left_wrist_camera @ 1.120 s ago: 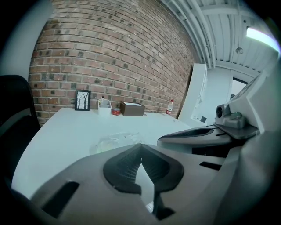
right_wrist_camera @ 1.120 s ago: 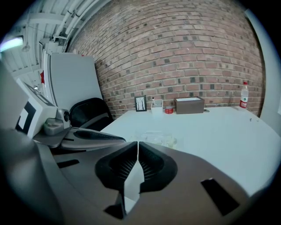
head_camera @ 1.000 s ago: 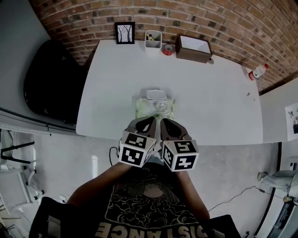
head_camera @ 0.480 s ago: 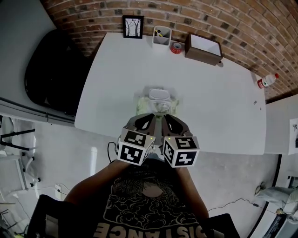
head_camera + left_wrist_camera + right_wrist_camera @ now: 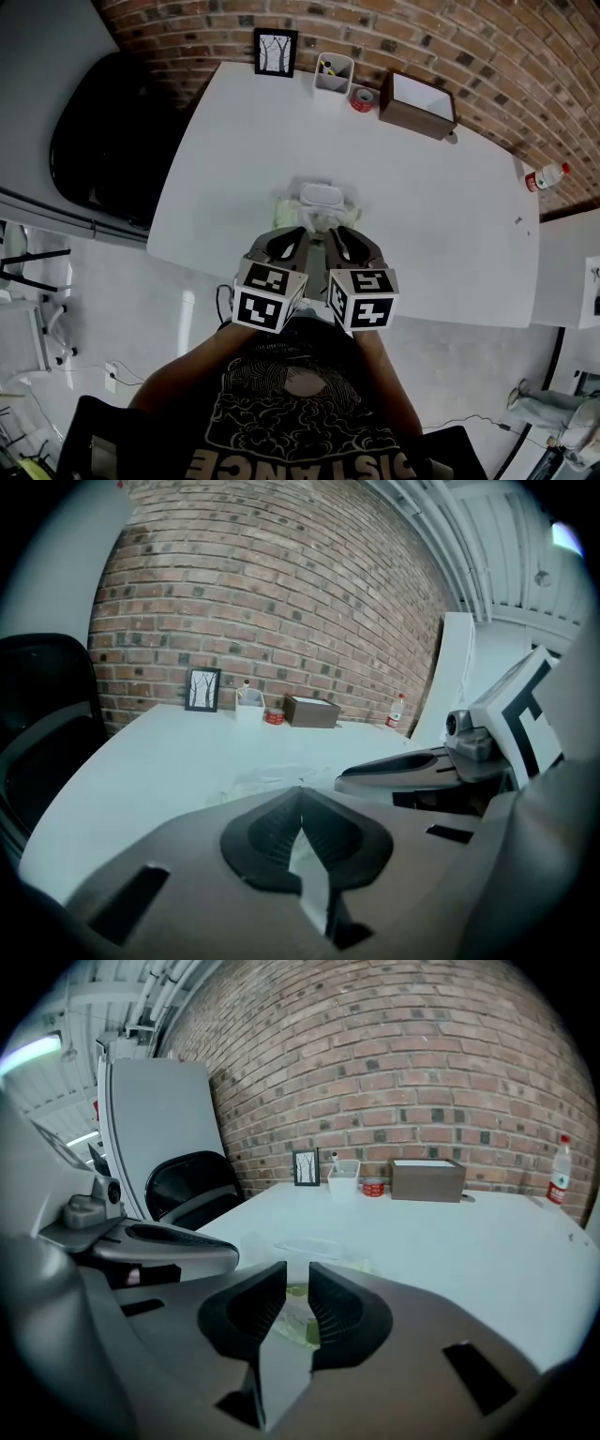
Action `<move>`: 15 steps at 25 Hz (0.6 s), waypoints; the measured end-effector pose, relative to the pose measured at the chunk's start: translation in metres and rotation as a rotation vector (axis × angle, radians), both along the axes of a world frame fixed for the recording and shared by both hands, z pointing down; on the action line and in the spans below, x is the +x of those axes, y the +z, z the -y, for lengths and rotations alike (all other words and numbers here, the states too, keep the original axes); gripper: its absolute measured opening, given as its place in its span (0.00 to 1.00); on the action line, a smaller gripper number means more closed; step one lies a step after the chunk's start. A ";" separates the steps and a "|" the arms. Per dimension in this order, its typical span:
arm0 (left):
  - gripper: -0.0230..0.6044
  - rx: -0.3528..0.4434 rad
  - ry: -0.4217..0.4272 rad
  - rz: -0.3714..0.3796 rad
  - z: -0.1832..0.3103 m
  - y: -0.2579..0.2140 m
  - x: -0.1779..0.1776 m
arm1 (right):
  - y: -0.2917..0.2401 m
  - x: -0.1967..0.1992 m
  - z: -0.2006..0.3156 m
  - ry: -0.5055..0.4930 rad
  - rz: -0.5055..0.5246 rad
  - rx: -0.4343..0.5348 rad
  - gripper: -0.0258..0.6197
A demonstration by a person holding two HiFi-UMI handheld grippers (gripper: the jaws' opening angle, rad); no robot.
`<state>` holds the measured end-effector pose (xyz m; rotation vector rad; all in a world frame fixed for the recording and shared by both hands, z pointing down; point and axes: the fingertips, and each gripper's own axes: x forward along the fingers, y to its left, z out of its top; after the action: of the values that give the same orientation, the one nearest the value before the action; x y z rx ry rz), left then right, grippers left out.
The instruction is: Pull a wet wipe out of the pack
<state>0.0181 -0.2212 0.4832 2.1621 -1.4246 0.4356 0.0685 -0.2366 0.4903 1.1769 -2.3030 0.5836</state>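
Observation:
The wet wipe pack [image 5: 317, 212] lies flat on the white table [image 5: 441, 216] near its front edge. It is pale green, with its white lid [image 5: 321, 195] flipped open on the far side. Both grippers hover side by side just short of it. My left gripper [image 5: 298, 234] has its jaw tips touching and nothing between them [image 5: 300, 791]; the pack's crinkled film [image 5: 265, 779] shows just beyond. My right gripper [image 5: 337, 234] stands slightly open [image 5: 297, 1283]. Green pack [image 5: 306, 1327] shows through its narrow gap, apart from the fingers.
Along the far edge by the brick wall stand a framed picture [image 5: 276, 52], a white pen holder [image 5: 334, 72], a red tape roll [image 5: 363, 97] and a brown box [image 5: 418, 103]. A water bottle [image 5: 547, 176] lies at the right. A black chair [image 5: 103, 141] sits to the left.
The head view has drifted, so the table sits a little differently in frame. Both grippers stay together in front of the pack, perhaps slightly nearer it. Nothing has been taken hold of.

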 end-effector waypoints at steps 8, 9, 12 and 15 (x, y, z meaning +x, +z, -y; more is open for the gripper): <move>0.06 0.006 -0.043 0.009 0.003 0.002 -0.002 | 0.009 -0.004 0.003 -0.051 -0.023 -0.016 0.17; 0.06 0.006 -0.046 0.010 0.002 0.002 -0.002 | 0.011 -0.004 0.004 -0.055 -0.028 -0.021 0.17; 0.06 0.007 -0.062 0.011 0.003 0.002 -0.005 | 0.015 -0.006 0.005 -0.068 -0.052 -0.024 0.17; 0.06 0.009 -0.070 0.018 0.003 0.002 -0.006 | 0.016 -0.006 0.007 -0.079 -0.062 -0.017 0.16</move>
<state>0.0120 -0.2243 0.4847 2.1135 -1.5098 0.4247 0.0623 -0.2432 0.5068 1.0757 -2.2764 0.5290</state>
